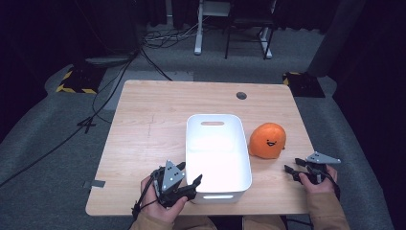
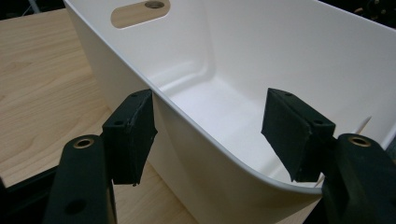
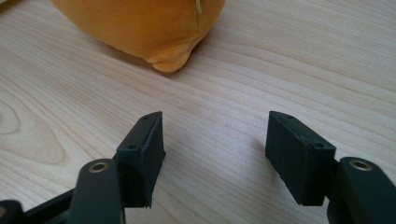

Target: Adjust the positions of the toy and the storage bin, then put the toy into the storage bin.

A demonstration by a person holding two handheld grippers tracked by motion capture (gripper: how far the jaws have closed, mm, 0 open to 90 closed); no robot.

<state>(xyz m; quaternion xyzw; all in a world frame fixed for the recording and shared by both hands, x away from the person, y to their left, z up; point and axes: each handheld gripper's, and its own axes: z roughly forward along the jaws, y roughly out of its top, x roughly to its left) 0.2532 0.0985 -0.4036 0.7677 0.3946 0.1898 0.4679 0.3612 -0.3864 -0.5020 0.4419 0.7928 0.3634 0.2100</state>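
**Tongs at the bin's near corner, orange toy beside it**

Things on the table number two: one white plastic bin at the centre of the high view, and one orange plush toy with a smiling face, just right of the bin and touching or nearly touching its wall. The bin has one slot handle cut into its far wall and another in its near wall. There are two pairs of tongs. The left tongs, at lower left of the high view, straddle the bin's near-left corner: one jaw stands outside against the wall, the other inside with a gap, so the rim sits between them unclamped. The right tongs, at lower right, lie released and spread over bare wood, with the plush toy near, ahead of them.

The table is pale wood with one round cable grommet near its far edge. Grey carpet lies around it, with black cables trailing at upper left, two yellow-and-black striped plates, and a white desk frame in the dark background.
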